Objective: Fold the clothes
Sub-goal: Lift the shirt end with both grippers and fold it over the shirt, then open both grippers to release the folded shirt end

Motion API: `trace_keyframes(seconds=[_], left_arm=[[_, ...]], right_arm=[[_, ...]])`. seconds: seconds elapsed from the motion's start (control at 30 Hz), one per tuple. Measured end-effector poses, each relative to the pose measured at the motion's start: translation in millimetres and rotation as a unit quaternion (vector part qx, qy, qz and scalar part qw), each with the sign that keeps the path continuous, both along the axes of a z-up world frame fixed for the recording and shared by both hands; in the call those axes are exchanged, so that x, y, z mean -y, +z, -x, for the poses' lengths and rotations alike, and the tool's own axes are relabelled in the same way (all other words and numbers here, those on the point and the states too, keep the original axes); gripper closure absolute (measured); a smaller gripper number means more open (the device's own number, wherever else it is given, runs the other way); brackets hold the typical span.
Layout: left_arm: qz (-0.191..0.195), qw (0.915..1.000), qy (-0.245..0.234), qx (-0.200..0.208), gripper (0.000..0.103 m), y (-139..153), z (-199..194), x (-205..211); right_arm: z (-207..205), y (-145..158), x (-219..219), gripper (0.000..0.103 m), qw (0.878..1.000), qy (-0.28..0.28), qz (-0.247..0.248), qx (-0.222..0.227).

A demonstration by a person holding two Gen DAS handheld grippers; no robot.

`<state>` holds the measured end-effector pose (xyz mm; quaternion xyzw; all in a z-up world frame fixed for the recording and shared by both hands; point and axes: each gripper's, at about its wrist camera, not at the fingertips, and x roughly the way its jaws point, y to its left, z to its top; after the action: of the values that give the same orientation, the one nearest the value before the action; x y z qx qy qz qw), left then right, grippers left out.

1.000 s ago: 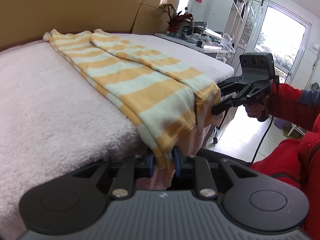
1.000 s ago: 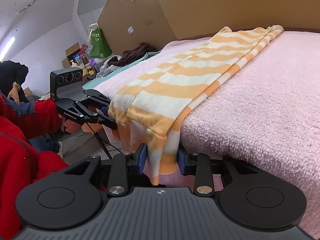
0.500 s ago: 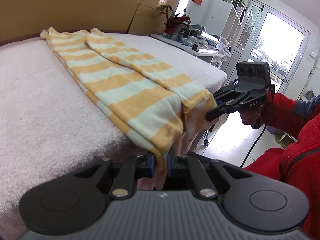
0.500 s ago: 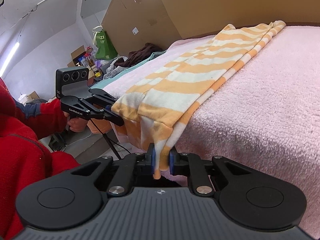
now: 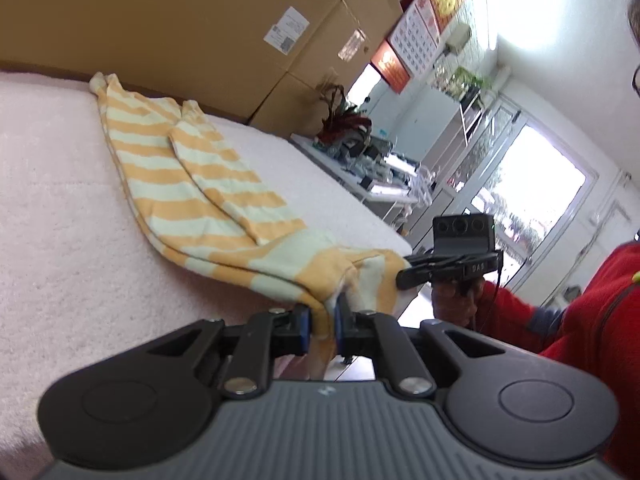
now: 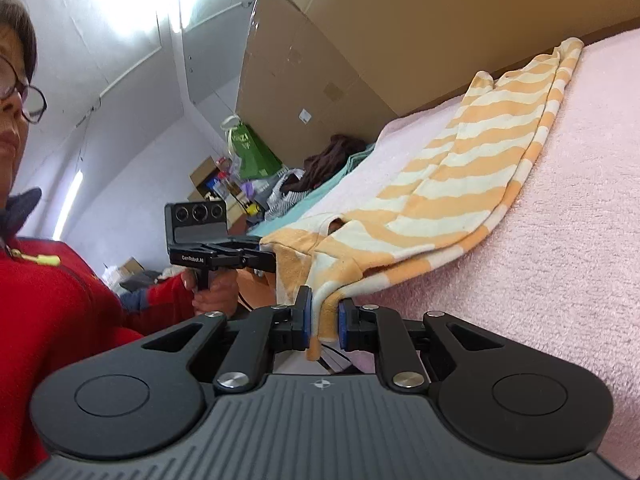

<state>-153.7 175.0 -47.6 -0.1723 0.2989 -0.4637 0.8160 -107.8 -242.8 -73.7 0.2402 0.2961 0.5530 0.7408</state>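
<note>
Striped garment hem — bed edge

Garment on blanket, boxes behind.

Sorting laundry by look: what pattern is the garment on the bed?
Orange and cream stripes on the garment, clearest in the right wrist view.

Red fleece sleeves; black hand-held gripper with blue pads.
</note>
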Motion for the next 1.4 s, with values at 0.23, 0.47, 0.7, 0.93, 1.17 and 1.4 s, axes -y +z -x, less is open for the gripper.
trace_keyframes(seconds=[0.23, 0.47, 0.7, 0.93, 1.17, 1.4], left_arm=[[0.019, 0.9988, 0.039, -0.024, 0.096, 2, -44, 0], [0.016, 0.9976, 0.052, -0.043, 0.096, 1, -92, 1], [0.028, 0.9942, 0.068, -0.078, 0.095, -10, -120, -6], [0.050, 0.9885, 0.095, -0.106, 0.092, -21, -134, -15], [0.083, 0.9801, 0.120, -0.135, 0.088, -26, -152, -21], [0.072, 0.9783, 0.177, -0.080, 0.065, -7, -153, -34]], right_arm=[[-32, 7, 2, 0.088, 0.997, -0.041, -0.041, -0.041], [-70, 9, 0, 0.086, 0.993, -0.081, -0.032, -0.073], [-98, 8, -3, 0.084, 0.992, -0.086, -0.024, -0.091], [-120, 5, -5, 0.077, 0.989, -0.098, -0.009, -0.107], [-132, 0, -5, 0.059, 0.983, -0.134, -0.026, -0.120], [-115, 18, -12, 0.059, 0.979, -0.195, 0.038, -0.044]])
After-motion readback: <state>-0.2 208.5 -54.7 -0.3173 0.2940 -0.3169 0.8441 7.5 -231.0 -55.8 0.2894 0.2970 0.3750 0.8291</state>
